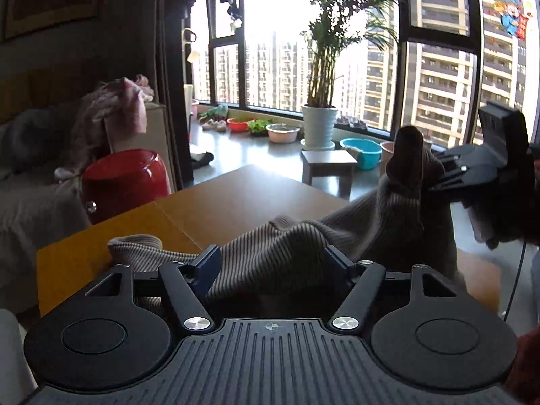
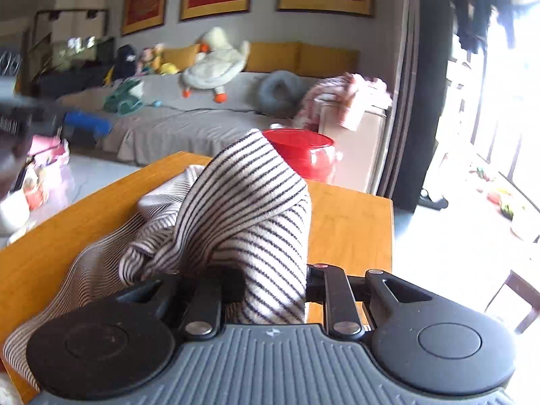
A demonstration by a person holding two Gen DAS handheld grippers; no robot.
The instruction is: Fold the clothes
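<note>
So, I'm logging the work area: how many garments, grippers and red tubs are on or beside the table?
striped garment: 1
grippers: 2 (left gripper, right gripper)
red tub: 1
Total: 4

We see a striped garment (image 2: 243, 209) of soft ribbed knit cloth, matt and slightly fuzzy. The table (image 2: 351, 229) under it is smooth wood with a faint satin sheen. The left gripper (image 1: 270, 263) is matt black plastic with bright metal screw heads and a ridged grey body; its fingers (image 1: 207, 265) look dull dark blue. The red bucket (image 1: 125, 179) is glossy plastic.
</note>
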